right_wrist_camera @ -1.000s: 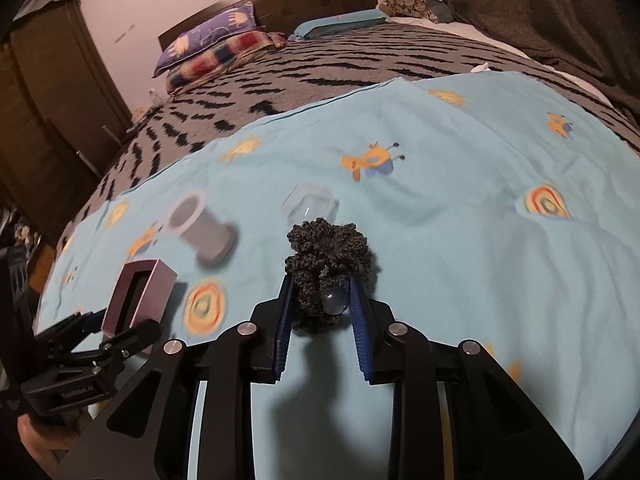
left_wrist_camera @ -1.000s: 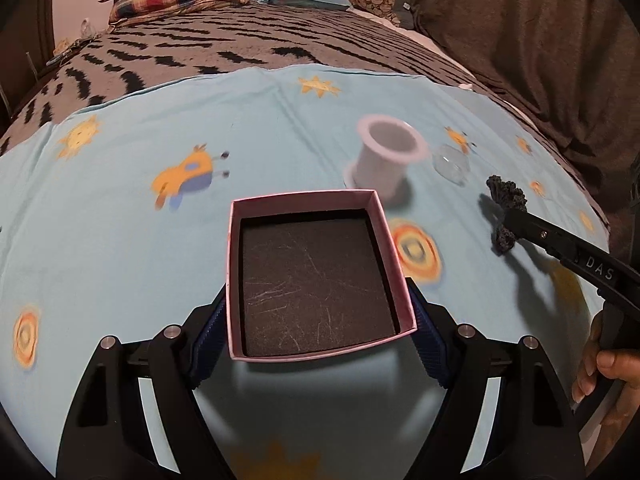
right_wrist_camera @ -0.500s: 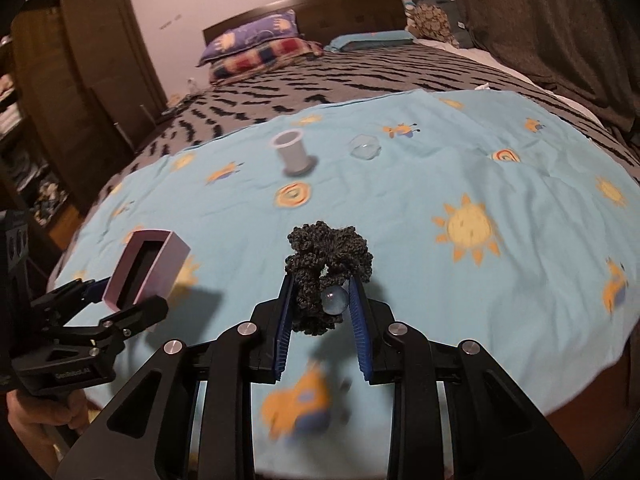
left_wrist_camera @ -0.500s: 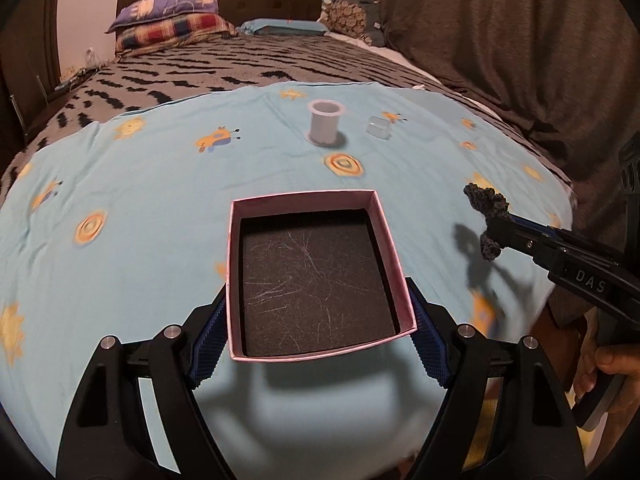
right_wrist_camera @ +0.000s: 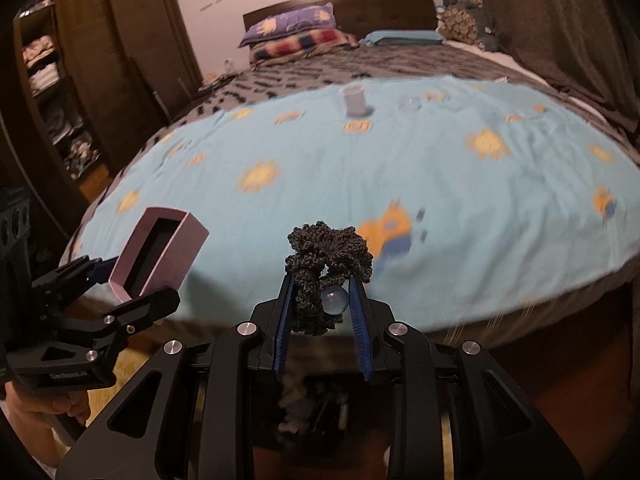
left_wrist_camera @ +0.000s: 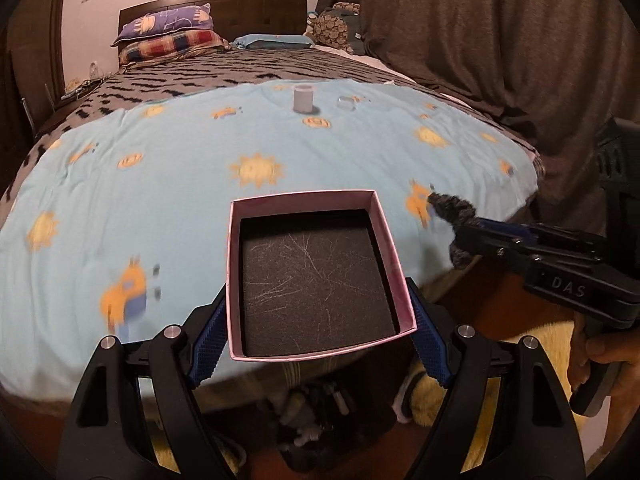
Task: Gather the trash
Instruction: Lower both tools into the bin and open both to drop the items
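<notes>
The bed (left_wrist_camera: 160,208) fills both views, spread with one light blue sheet (right_wrist_camera: 360,184) printed with suns and cartoon figures over a grey zebra-striped blanket (left_wrist_camera: 248,70). Only the right wrist view shows the dark wooden wardrobe (right_wrist_camera: 80,80) with folded clothes at 9 to 10 o'clock; only the left wrist view looks straight down into the box. Two stacked pillows (left_wrist_camera: 168,34) lie against the headboard at 12 o'clock, with a brown curtain (left_wrist_camera: 500,40) at 2 o'clock.

One pink box (left_wrist_camera: 316,276) with a black scratched lining sits clamped by its side walls between the pads of the left gripper (left_wrist_camera: 316,320), jaws spread wide around it. One dark crocheted scrunchie (right_wrist_camera: 328,260) with a pale bead is pinched in the narrow-set right gripper (right_wrist_camera: 324,312); in the left view it shows at 3 o'clock. One grey cup (left_wrist_camera: 303,98) stands upright far up the sheet at 12 o'clock, and one small clear lid-like piece (left_wrist_camera: 346,103) lies just beside it to the right.

Against a second ago, both grippers have drawn back from the bed: the cup and clear piece, then close, are now small and distant, and the sheet's near edge and the dim floor below it have come into view. Both grips are unchanged.
</notes>
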`<state>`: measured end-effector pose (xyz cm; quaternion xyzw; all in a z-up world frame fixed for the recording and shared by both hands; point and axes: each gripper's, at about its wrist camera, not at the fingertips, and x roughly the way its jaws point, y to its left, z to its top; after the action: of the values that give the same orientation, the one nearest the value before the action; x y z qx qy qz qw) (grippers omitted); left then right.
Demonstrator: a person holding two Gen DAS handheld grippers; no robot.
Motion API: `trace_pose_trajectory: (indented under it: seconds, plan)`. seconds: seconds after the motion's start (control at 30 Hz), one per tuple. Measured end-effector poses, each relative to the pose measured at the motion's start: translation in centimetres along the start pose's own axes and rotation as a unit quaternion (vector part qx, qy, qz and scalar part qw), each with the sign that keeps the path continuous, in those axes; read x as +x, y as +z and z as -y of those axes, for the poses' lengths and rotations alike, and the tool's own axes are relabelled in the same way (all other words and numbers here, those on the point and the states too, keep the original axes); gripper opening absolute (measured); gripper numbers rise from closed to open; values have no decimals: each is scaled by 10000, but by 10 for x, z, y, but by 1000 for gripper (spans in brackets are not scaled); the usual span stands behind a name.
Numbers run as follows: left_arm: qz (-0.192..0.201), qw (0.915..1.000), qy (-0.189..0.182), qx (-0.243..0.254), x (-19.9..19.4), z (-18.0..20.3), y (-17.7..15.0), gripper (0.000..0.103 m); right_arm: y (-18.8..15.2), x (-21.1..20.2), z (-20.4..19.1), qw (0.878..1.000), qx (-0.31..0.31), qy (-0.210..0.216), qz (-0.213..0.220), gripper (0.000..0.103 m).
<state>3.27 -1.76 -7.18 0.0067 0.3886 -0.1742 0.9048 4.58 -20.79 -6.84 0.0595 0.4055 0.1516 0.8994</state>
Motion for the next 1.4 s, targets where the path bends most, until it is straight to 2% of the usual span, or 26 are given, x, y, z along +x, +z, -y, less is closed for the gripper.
trace_pose_trajectory:
  seconds: [0.17, 0.4, 0.77, 1.0, 1.2, 1.33, 1.4]
  plan:
    - [-274, 9995, -95, -97, 0, 0, -42, 76, -38, 13, -6, 9992, 98, 103, -383, 28]
    - [-900, 9956, -122, -224, 24, -3, -94, 76, -82, 30, -13, 9962, 173, 129, -842, 28]
    - [-1583, 9870, 35, -267, 77, -12, -137, 76, -127, 72, -2, 9866, 398, 26, -1583, 28]
    - [-1888, 9812, -20, -390, 105, -18, -148, 76, -141, 95, -5, 9825, 434, -44, -1813, 30]
    - [-2087, 9769, -27, -470, 120, -24, -154, 76, -138, 109, -12, 9823, 437, -48, -1822, 31]
    - [-2147, 9752, -9, -534, 121, -28, -157, 77, -131, 113, -6, 9835, 503, -51, -1737, 48]
    - [-2145, 9751, 47, -557, 123, -32, -157, 81, -124, 111, -5, 9846, 552, -48, -1660, 51]
